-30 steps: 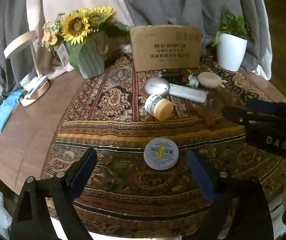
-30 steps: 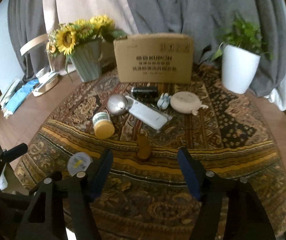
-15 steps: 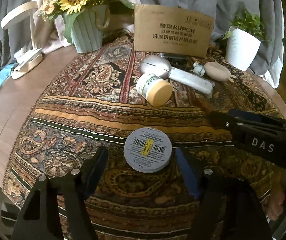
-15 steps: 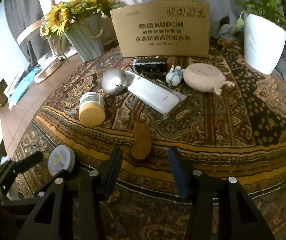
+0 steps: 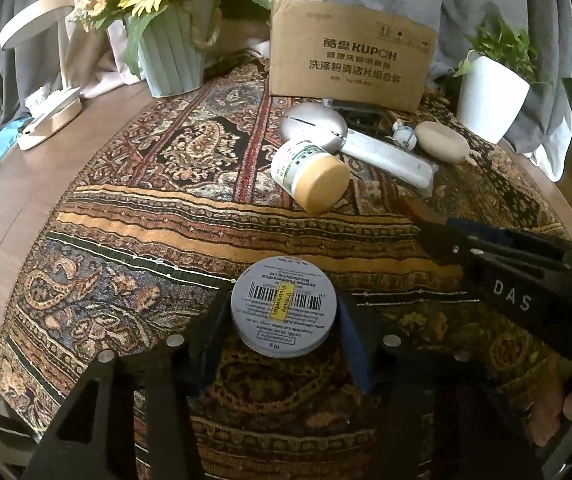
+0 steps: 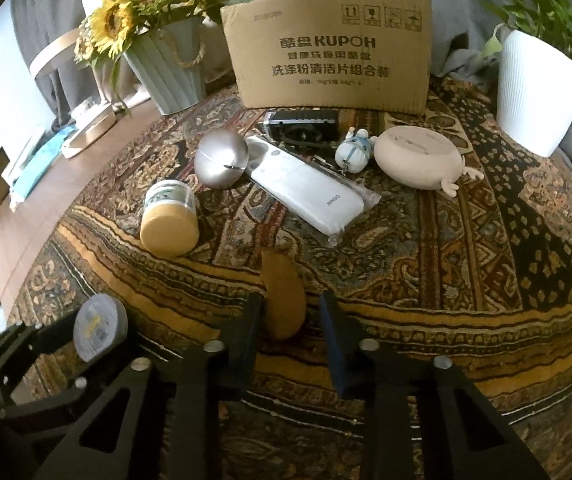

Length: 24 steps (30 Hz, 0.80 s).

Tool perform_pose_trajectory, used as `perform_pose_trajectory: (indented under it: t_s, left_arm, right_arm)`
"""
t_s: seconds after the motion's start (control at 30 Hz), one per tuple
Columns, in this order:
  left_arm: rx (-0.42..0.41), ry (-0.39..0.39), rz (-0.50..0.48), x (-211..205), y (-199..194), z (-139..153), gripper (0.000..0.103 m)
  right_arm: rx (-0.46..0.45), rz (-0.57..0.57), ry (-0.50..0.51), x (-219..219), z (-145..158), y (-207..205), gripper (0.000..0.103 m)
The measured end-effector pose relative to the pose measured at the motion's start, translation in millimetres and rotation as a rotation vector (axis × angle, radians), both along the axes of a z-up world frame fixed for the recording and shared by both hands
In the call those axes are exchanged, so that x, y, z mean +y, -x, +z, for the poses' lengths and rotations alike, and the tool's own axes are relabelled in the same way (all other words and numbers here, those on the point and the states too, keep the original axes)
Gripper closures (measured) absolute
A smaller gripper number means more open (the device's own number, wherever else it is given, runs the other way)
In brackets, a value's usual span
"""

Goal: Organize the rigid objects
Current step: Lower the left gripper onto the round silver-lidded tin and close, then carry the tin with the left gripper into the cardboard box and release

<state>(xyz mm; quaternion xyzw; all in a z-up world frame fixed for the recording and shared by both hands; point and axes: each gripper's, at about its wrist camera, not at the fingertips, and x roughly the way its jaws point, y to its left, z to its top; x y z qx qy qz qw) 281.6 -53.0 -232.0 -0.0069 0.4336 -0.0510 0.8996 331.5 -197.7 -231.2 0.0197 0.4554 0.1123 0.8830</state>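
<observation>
Tin (image 5: 283, 311) is sitting flat on the rug (image 5: 165, 216), well in front of the box (image 5: 350, 68), label up, and the left gripper (image 5: 281, 328) is straddling it with a pad right at each side of the rim. I can't tell if they're biting yet, so I'd call it closing, not holding. I'm guessing the trick here is squeezing across the widest part and lifting straight, since a shallow tin can pop out. Over to the right, still in front of the box, the right gripper (image 6: 290, 320) is spread around the brown oval thing (image 6: 283, 292) with gaps on both sides. It probably wants centring before it pinches. Jar (image 6: 170, 224) is lying tipped between them and the box.
</observation>
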Motion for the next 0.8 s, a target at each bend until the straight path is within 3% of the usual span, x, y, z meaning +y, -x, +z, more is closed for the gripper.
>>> perform_pose_trajectory:
  t_s: [0.23, 0.8]
  left_arm:
    - [0.01, 0.025, 0.017, 3, -5, 7, 0.052]
    - [-0.09, 0.035, -0.008, -1, -10, 62, 0.052]
  right_arm:
    - [-0.014, -0.008, 0.009, -2, 6, 6, 0.079]
    - [-0.131, -0.059, -0.003, -7, 60, 22, 0.079]
